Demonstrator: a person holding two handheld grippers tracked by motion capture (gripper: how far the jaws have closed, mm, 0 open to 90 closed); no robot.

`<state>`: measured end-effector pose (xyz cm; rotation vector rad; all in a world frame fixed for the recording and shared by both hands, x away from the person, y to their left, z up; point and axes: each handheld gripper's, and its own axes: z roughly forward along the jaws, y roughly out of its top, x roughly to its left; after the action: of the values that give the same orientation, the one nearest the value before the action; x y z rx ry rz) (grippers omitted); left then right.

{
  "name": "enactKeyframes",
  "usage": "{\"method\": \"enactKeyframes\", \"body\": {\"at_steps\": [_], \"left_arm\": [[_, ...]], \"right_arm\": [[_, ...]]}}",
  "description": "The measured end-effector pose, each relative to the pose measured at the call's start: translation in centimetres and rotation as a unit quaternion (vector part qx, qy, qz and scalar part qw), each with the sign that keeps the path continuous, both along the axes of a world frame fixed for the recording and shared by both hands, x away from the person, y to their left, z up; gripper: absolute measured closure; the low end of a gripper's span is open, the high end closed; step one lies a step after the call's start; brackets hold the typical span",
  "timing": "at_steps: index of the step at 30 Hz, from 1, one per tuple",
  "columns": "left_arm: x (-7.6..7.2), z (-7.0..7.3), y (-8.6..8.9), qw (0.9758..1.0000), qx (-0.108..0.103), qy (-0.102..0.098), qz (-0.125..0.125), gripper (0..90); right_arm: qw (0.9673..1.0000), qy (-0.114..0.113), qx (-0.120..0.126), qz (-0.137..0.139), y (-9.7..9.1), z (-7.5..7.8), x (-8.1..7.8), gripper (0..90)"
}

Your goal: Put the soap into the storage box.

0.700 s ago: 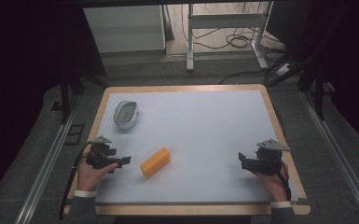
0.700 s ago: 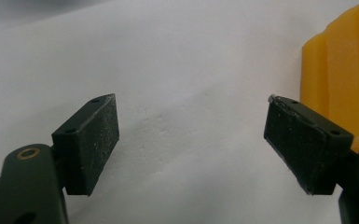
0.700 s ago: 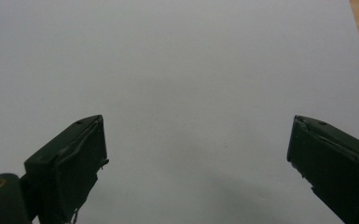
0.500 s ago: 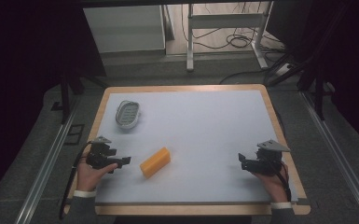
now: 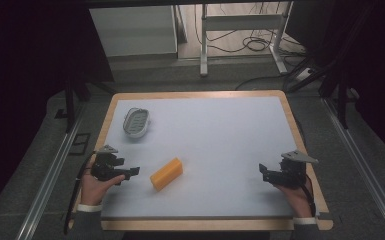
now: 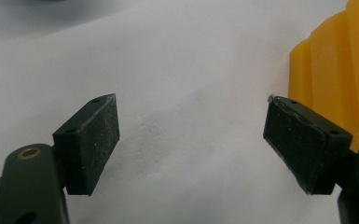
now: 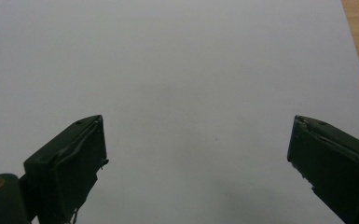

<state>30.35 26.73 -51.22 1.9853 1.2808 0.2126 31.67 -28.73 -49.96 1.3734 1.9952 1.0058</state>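
My left tool (image 5: 125,173) rests low on the white table (image 5: 215,135), its jaws spread wide with nothing between them. In the left gripper view the ridged yellow-orange block (image 6: 340,70) sits just beyond my right-hand jaw, cut off by the frame edge, so I cannot tell whether it touches. From above, that block (image 5: 166,174) is a short rectangular bar lying flat at a slant, just ahead of my left tool. Farther ahead and to its left lies a small grey oval dish (image 5: 136,121); its contents are too small to make out. My right tool (image 5: 266,171), well apart, is also spread wide over bare table.
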Motion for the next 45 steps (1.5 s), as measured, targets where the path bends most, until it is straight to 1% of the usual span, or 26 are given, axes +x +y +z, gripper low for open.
{"method": "enactKeyframes", "body": {"at_steps": [4,7,9,11,12,14,15,16,17,19,21,22,25,31,34,36,37,38,41,42,43,45], "left_arm": [[-0.2,0.3,0.2,1.0,-0.002,-0.006,0.0,18.5],[-0.2,0.4,0.3,0.9999,-0.005,-0.009,-0.004,18.8],[-0.2,0.5,0.3,0.9999,-0.005,-0.013,-0.007,19.3],[-0.3,0.6,0.2,0.9999,-0.003,-0.012,-0.003,19.7],[-0.5,0.9,0.1,0.9999,-0.001,-0.014,-0.002,20.1],[-0.7,1.4,0.0,0.9997,-0.007,-0.021,-0.006,20.2],[-0.7,1.4,0.0,0.9997,-0.007,-0.021,-0.006,20.0],[-1.0,1.9,-0.2,0.9996,-0.004,-0.028,-0.007,19.7],[-1.0,1.9,-0.2,0.9996,-0.004,-0.028,-0.007,19.7],[-1.3,2.6,-0.7,0.9993,0.0,-0.036,-0.009,19.6],[-1.4,2.9,-0.9,0.9994,0.004,-0.033,-0.007,19.9],[-1.4,3.0,-1.1,0.9995,0.01,-0.03,-0.002,20.0],[-1.3,3.5,-1.6,0.9994,0.013,-0.031,-0.003,20.3],[-1.4,4.8,-2.8,0.999,0.021,-0.036,-0.016,20.0],[-1.4,5.2,-3.1,0.999,0.025,-0.035,-0.013,20.6],[-1.4,5.9,-3.7,0.9988,0.028,-0.037,-0.015,20.7],[-1.4,5.9,-3.7,0.9988,0.028,-0.037,-0.015,20.6],[-1.3,6.2,-4.0,0.9986,0.03,-0.038,-0.023,20.6],[-1.3,6.4,-4.5,0.9985,0.03,-0.038,-0.024,20.5],[-1.3,6.5,-5.0,0.9982,0.034,-0.038,-0.033,20.4],[-1.3,6.5,-5.0,0.9982,0.034,-0.038,-0.033,20.3],[-1.2,6.6,-5.9,0.9974,0.04,-0.036,-0.048,20.3]], "right_arm": [[0.9999,0.0,-0.009,0.004,0.4,-0.2,0.0,4.5],[0.9999,-0.001,-0.012,0.003,0.6,-0.2,0.0,4.5],[0.9999,-0.002,-0.015,0.002,0.6,-0.2,0.0,4.5],[0.9998,-0.001,-0.017,0.002,0.6,-0.2,0.0,4.5],[0.9998,0.0,-0.019,0.001,0.7,-0.3,-0.1,4.5],[0.9998,-0.002,-0.02,0.002,0.7,-0.3,-0.1,4.5],[0.9998,-0.002,-0.02,0.002,0.7,-0.3,-0.2,4.5],[0.9998,-0.002,-0.021,0.002,0.6,-0.3,-0.2,4.5],[0.9998,-0.002,-0.021,0.002,0.6,-0.3,-0.2,4.5],[0.9998,-0.003,-0.018,-0.001,0.5,-0.3,-0.2,4.5],[1.0,0.0,-0.005,-0.001,0.5,-0.2,-0.2,4.5],[1.0,-0.001,-0.002,0.0,0.5,0.0,-0.2,4.5],[1.0,-0.006,0.003,0.002,0.4,0.2,-0.4,4.6],[1.0,-0.006,0.002,0.0,0.2,0.3,-0.5,4.9],[1.0,-0.008,-0.002,0.002,0.2,0.2,-0.5,4.9],[1.0,-0.007,-0.003,0.004,0.2,0.2,-0.5,4.9],[1.0,-0.007,-0.003,0.004,0.2,0.2,-0.5,4.9],[1.0,-0.007,-0.004,0.004,0.2,0.2,-0.5,4.9],[1.0,-0.006,-0.005,0.003,0.2,0.2,-0.5,4.9],[1.0,-0.005,-0.005,0.001,0.1,0.2,-0.5,4.9],[1.0,-0.005,-0.006,0.0,0.1,0.2,-0.5,4.9],[1.0,-0.005,-0.008,0.0,0.1,0.1,-0.5,4.9]]}}
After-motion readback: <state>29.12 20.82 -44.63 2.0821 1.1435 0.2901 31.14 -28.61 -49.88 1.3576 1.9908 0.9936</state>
